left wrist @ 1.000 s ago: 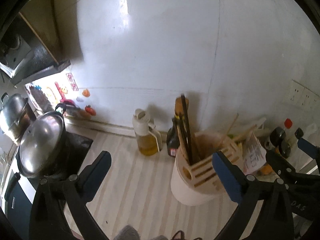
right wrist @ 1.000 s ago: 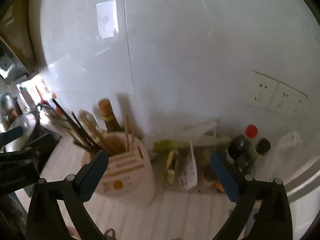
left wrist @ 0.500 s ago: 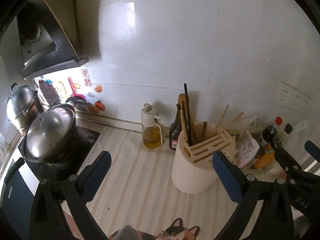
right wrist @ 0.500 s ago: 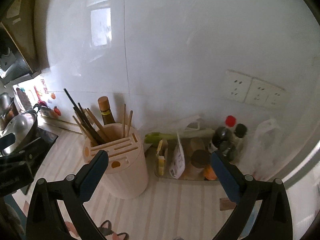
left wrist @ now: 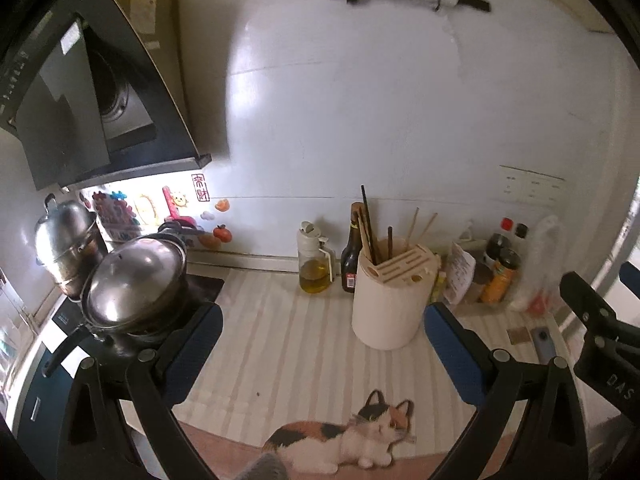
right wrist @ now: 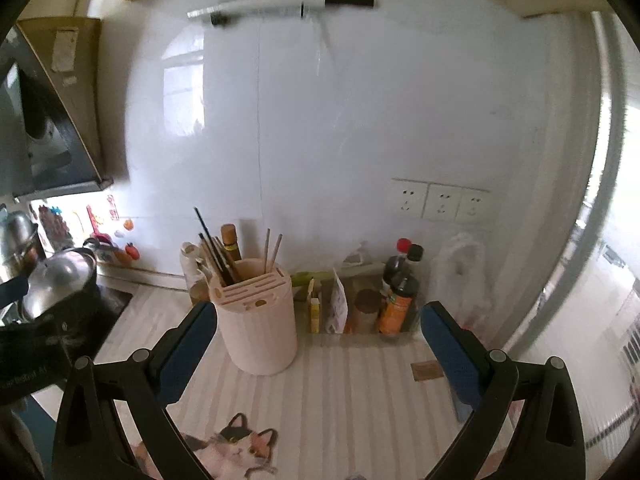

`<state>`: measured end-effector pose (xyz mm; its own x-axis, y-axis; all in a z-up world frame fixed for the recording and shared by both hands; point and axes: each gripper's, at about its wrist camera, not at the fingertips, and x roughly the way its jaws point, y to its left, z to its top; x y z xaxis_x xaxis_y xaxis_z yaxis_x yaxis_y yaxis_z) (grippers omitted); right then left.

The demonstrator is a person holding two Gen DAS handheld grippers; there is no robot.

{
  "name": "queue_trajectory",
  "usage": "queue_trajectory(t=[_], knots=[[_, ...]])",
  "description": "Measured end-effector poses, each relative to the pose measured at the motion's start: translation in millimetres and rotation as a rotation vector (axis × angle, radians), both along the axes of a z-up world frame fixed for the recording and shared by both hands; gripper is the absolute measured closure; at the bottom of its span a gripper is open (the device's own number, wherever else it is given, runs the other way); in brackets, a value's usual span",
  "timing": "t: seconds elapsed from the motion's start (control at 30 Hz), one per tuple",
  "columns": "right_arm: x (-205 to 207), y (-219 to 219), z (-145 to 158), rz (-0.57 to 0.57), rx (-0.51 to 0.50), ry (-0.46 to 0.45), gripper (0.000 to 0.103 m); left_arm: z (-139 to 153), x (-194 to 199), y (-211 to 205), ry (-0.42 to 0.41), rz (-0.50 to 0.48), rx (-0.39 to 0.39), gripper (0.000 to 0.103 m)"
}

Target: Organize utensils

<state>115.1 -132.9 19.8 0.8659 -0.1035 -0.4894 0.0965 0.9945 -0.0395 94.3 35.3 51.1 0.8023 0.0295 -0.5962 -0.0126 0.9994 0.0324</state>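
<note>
A cream utensil holder (left wrist: 390, 302) with a slotted top stands on the striped counter; it also shows in the right wrist view (right wrist: 258, 320). Several dark and wooden chopsticks (left wrist: 370, 232) stand in it, seen too in the right wrist view (right wrist: 218, 254). My left gripper (left wrist: 322, 346) is open and empty, held back above the counter in front of the holder. My right gripper (right wrist: 318, 342) is open and empty, with the holder beside its left finger.
An oil jug (left wrist: 315, 266) and a dark sauce bottle (left wrist: 351, 266) stand behind the holder. Lidded pots (left wrist: 134, 286) sit on the stove at left. Bottles and packets (right wrist: 394, 300) crowd the back right. A cat-print mat (left wrist: 344, 440) lies at the counter's front.
Both grippers have pulled back and up from the holder, so more of the counter, the hood and the cat mat is in view. Both stay open and empty.
</note>
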Motion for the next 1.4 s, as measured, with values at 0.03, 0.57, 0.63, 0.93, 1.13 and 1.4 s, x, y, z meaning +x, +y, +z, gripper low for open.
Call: queue_trajectory(t=[0.03,0.57,0.63,0.93,1.13,1.4], knots=[[-12.9,3.7,4.6,-0.005,0.002,-0.01,0.0,2.3,-6.8,2.2,-0.003,-0.006,-0.002,0.0],[-90.8,15.7,33.5,-0.033,0.015,-0.042,0.0,22.0,-61.0,14.0,-0.019,0.011,-0.028,0.0],[-90.0,13.1,34.0,-0.035,0.014,-0.039,0.0,23.3,-62.3,12.1,-0.018,0.008,-0.019,0.0],[-91.8,12.0,38.0,-0.018,0.015,-0.048,0.0,22.6,-65.3,4.8,-0.009,0.008,-0.011,0.0],[-92.8,12.9,37.8,-0.014,0.019,-0.039,0.0,20.5,-65.5,7.8,-0.002,0.019,-0.013,0.0],[-86.9,14.0,35.0,-0.004,0.016,-0.024,0.0,20.0,-65.9,10.4,-0.002,0.029,-0.013,0.0]])
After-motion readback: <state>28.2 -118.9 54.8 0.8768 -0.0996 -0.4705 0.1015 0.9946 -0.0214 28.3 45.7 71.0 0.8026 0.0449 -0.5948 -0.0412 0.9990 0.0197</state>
